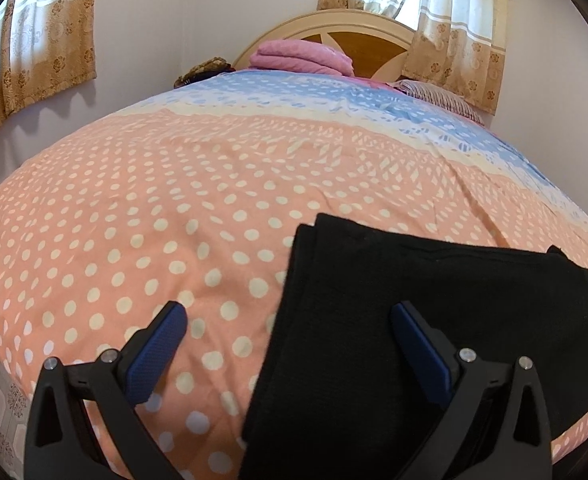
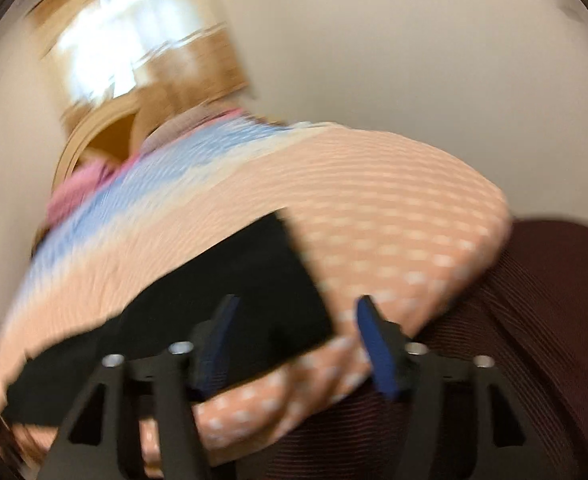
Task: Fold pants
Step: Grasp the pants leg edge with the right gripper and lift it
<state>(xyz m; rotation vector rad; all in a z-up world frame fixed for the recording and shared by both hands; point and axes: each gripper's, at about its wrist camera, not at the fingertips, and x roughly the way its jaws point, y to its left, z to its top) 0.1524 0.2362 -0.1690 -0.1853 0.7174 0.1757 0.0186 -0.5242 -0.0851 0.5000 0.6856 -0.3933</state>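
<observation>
Pants [image 1: 433,320], 1 black folded pair, lie on the bed [image 1: 134,208] beneath 2 wide-spread, empty grippers, left [image 1: 290,312] and right [image 2: 295,304].

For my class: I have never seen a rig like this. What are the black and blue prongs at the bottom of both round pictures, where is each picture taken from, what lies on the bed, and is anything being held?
No robot here: a person holds a two-finger gripper in each hand, and each carries a fisheye camera looking along its fingers, hence the round pictures. The first shows the left gripper, the second, blurred by motion, the right gripper. The prongs are their jaws, and both stand open, holding nothing. On the dotted bedspread lie folded black pants. A pink folded cloth sits by the headboard, under curtains.
</observation>
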